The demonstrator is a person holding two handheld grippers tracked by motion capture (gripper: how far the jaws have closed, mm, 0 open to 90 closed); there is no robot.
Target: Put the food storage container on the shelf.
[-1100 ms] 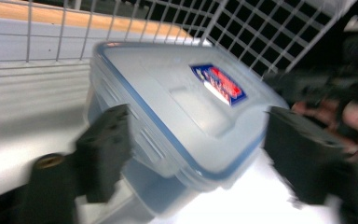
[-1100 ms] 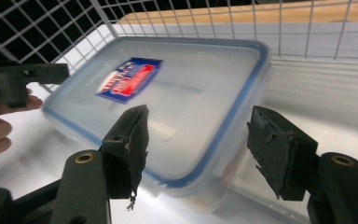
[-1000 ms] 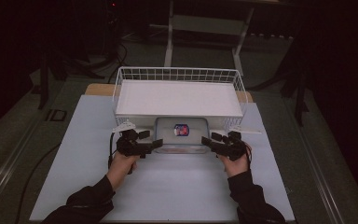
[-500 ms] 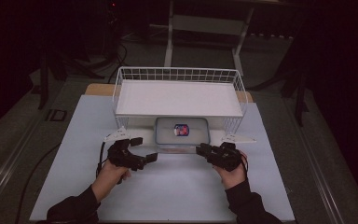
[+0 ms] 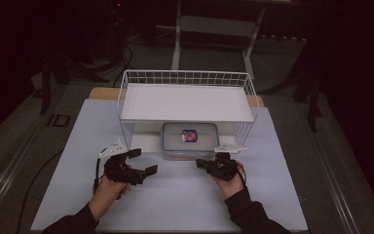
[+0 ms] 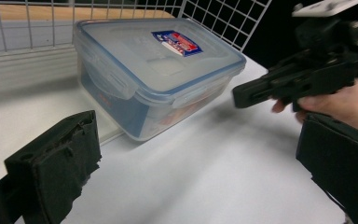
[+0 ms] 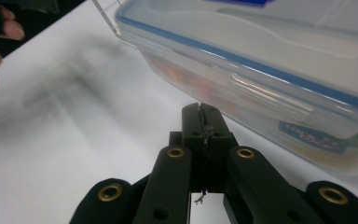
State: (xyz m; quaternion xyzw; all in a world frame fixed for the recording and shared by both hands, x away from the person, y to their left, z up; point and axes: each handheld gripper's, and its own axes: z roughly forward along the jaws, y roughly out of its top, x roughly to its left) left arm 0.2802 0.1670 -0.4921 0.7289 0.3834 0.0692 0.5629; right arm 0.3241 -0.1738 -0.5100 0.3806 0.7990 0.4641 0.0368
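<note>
The clear lidded container [image 5: 190, 140] sits on the bench [image 5: 175, 200] under the front edge of the white wire basket [image 5: 187, 95]. At its seven o'clock the left tongs [image 5: 143, 162] gape empty; at four o'clock the right tongs [image 5: 200, 163] have just closed together on nothing.

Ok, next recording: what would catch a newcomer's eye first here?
Probably the clear plastic box with a blue-rimmed lid and a small label, sitting under the white wire basket at the middle of the table. In front of it two hands hold black tools: the left gripper stands wide open and empty, while the right gripper is shut, its tip close to the box's near edge.
</note>
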